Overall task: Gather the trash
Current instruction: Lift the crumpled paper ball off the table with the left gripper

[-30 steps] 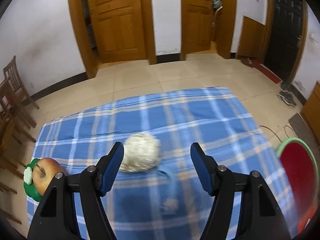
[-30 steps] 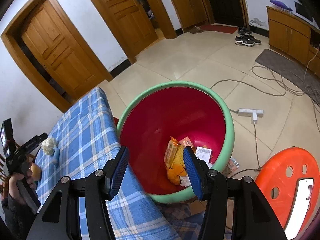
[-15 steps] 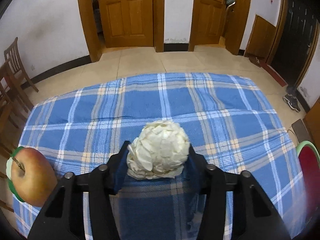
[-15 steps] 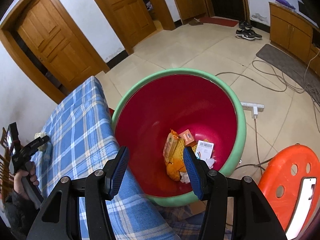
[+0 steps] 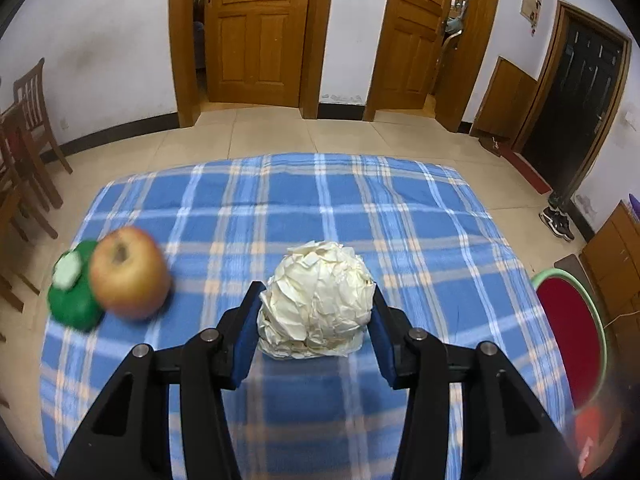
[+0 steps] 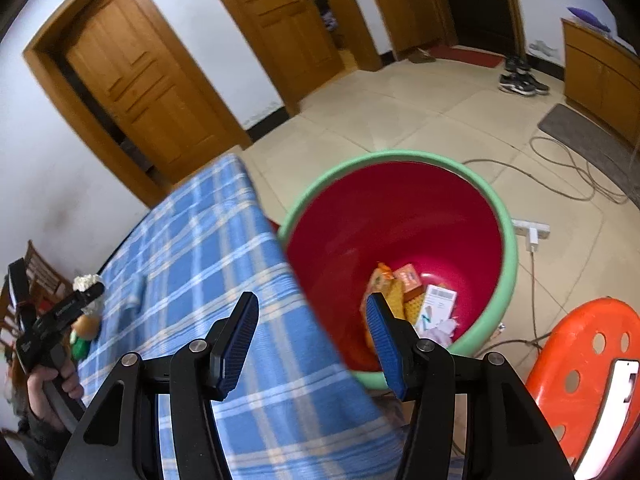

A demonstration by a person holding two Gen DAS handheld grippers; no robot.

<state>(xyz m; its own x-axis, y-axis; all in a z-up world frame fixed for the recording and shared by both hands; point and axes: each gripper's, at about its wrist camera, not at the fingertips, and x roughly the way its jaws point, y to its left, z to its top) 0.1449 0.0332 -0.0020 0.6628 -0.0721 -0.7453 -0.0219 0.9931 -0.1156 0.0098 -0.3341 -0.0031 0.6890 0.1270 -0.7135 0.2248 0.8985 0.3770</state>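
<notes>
My left gripper (image 5: pixel 316 308) is shut on a crumpled ball of white paper (image 5: pixel 316 300), held above the blue plaid tablecloth (image 5: pixel 360 208). The paper ball also shows small in the right wrist view (image 6: pixel 86 281), in the left gripper at far left. My right gripper (image 6: pixel 312 328) is open and empty, hanging over the table edge beside a red bin with a green rim (image 6: pixel 400 208). The bin holds orange wrappers and a white box (image 6: pixel 436 304). The bin's rim also shows at the right edge of the left wrist view (image 5: pixel 560 276).
An apple (image 5: pixel 128 272) and a green object with a white cap (image 5: pixel 72 296) lie on the cloth at left. Wooden chairs (image 5: pixel 24 128) stand left of the table. An orange stool (image 6: pixel 580 360), a power strip (image 6: pixel 532 232) and cables lie by the bin.
My left gripper closed on the paper ball and lifted it; the view has swung so the apple sits further in. My right gripper has shifted left from over the bin toward the table edge.
</notes>
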